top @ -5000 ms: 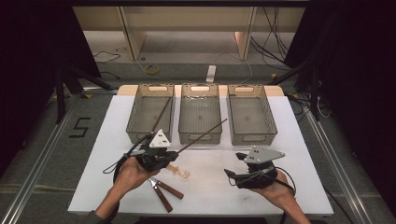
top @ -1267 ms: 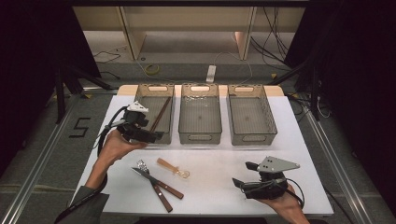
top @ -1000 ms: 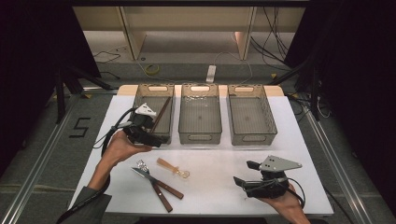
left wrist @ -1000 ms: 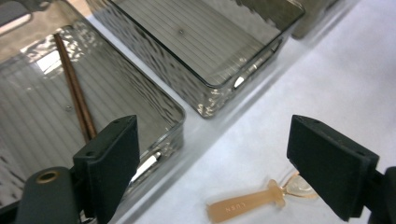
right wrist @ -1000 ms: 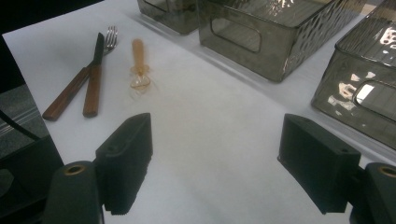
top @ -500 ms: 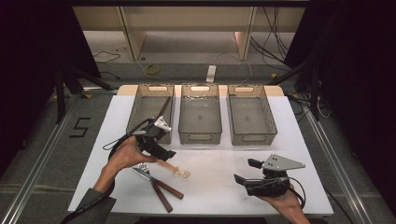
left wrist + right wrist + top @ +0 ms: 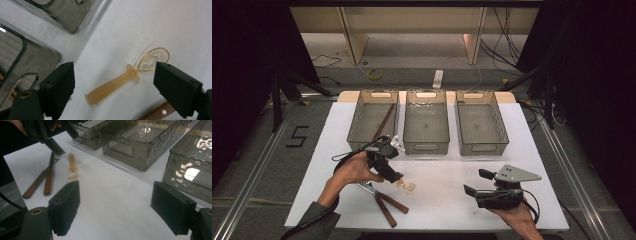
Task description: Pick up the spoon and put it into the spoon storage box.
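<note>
- Amber spoon [image 7: 406, 186], high view: flat on the white bench [image 7: 532, 150] near its front edge, left of centre, bowl end toward the right. Left gripper [image 7: 387, 167] just above and behind it, beside the front wall of the left bin [image 7: 371, 120], which carries one dark stick [image 7: 382, 122]. Middle bin [image 7: 426, 120] and right bin [image 7: 477, 120] along the back edge, nothing seen inside. Two wooden-handled utensils [image 7: 387, 205] just beside the spoon, toward the front-left corner. Right gripper [image 7: 484, 192] near the front-right corner, well apart from the spoon.
- Left gripper view: spoon [image 7: 125, 77] between two wide-open jaws, nothing held; lettering on the handle and a clear, glassy bowl legible here, lost from above. Brown handle with a rivet [image 7: 160, 112] at the lower edge, close to one jaw.
- Right gripper view: jaws spread wide, nothing between them but bare bench. Spoon [image 7: 72, 166] far off and blurred, fork tines [image 7: 56, 157] beside it, detail absent overhead.
- Risk, as judgement: jaws set roughly along the handle rather than across it, so a closing pinch likely to catch the ends and flick the spoon; thin bowl prone to slipping; neighbouring handle likely to be nudged or pinched along with it.
</note>
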